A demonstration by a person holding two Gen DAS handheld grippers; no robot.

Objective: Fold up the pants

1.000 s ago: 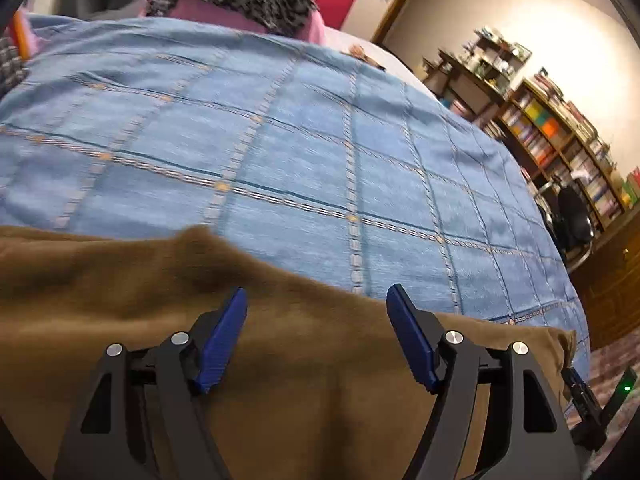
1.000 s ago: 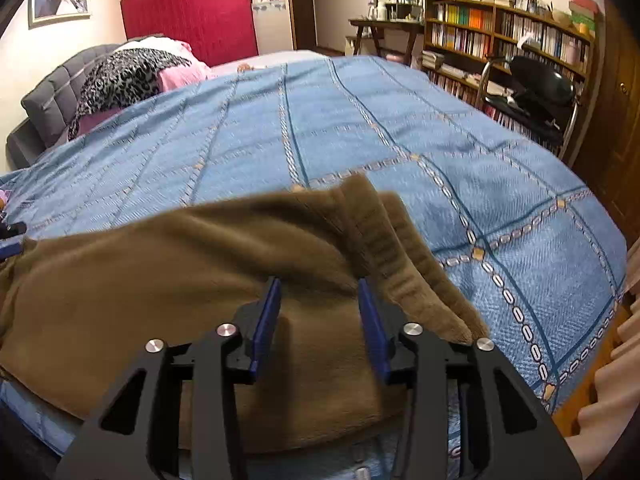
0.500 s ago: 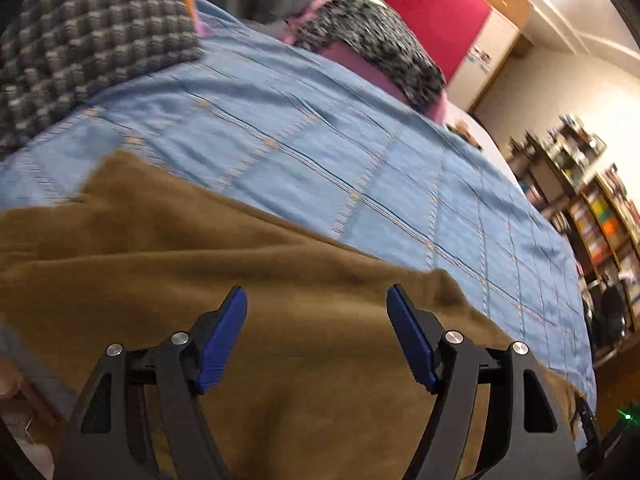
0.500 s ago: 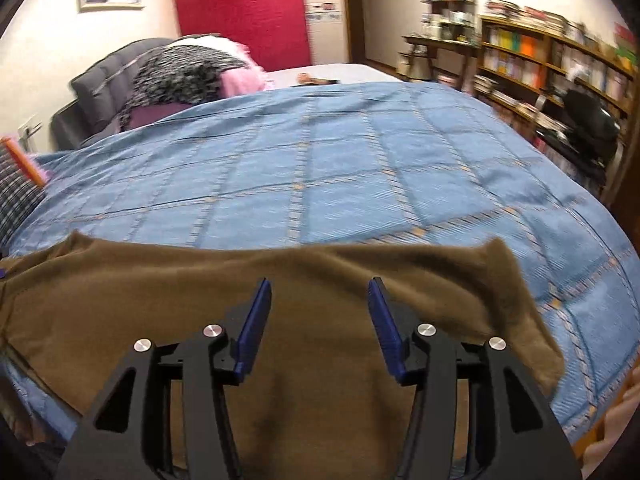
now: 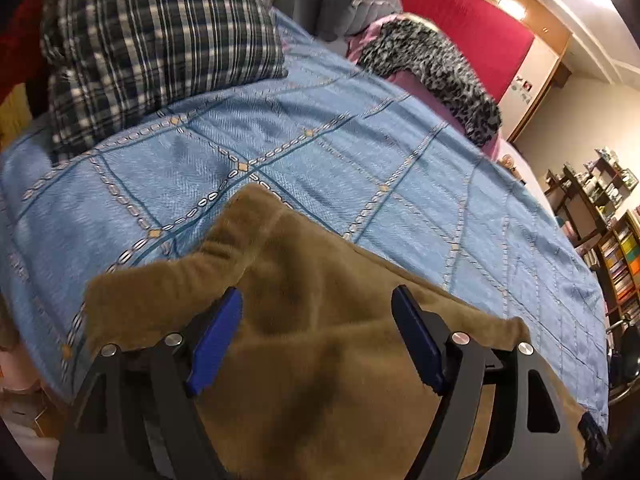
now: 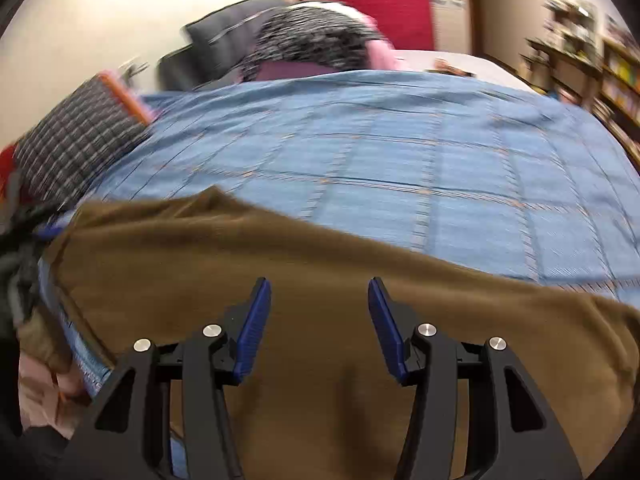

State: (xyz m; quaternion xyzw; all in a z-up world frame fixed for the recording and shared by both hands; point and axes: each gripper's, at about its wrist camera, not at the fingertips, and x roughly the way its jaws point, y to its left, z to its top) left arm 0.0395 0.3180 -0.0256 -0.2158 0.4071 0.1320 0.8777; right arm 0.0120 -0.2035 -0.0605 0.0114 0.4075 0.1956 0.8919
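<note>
Bed: blue checked bedspread (image 5: 360, 168), plaid pillow (image 5: 152, 40) at its far left (bookshelves along the right wall).
Pants: brown pants (image 5: 320, 352) spread along the near edge.
Left gripper (image 5: 316, 340): jaws wide, nothing between them.
Right gripper (image 6: 318, 326): parted over the cloth; the blurred view probably shows no grasp.

Ahead of your left hand-held gripper (image 5: 316, 336), the blue bedspread (image 5: 360, 152) lies bare past the brown pants (image 5: 320, 360); you meet the plaid pillow (image 5: 152, 40) far left and the speckled blanket (image 5: 436, 64) at the headboard.
</note>
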